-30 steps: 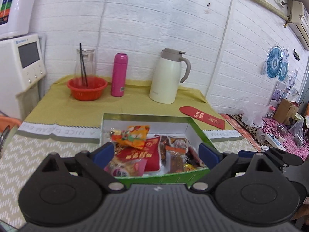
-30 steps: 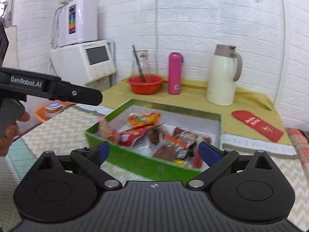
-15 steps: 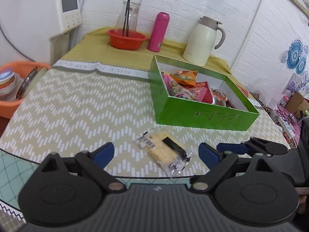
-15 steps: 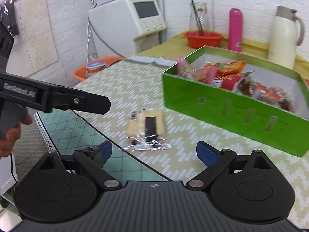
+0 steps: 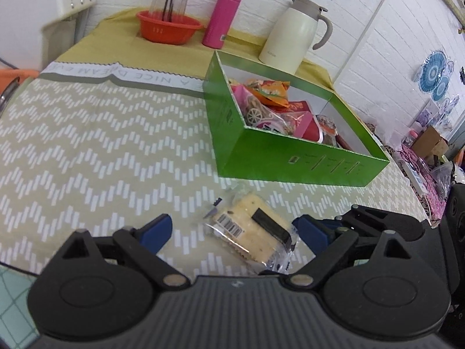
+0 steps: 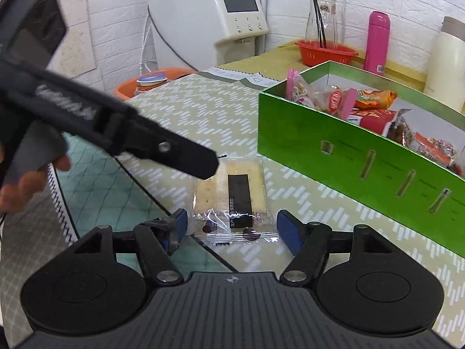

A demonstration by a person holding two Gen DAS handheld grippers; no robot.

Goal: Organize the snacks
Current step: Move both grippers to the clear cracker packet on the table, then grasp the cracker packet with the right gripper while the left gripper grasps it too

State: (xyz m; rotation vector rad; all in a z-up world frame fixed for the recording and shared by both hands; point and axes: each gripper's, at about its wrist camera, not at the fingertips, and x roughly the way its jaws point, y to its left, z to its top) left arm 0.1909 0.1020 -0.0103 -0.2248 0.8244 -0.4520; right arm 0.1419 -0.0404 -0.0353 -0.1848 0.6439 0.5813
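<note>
The cracker pack lies flat on the table, just in front of the green box of snacks. To pick it up well, go low, put 1 finger on each side, then squeeze gently so the crackers do not break. The right gripper is wide apart around the pack's near end, holding nothing. The left gripper is wide apart too, right by the pack.

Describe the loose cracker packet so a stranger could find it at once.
Start at the big green box full of snacks on the zigzag-patterned tablecloth. Just in front of its near wall, outside the box, lies the cracker packet flat on the cloth. It is the only snack outside the box: pale crackers in clear wrap, with a black band and a barcode.
</note>
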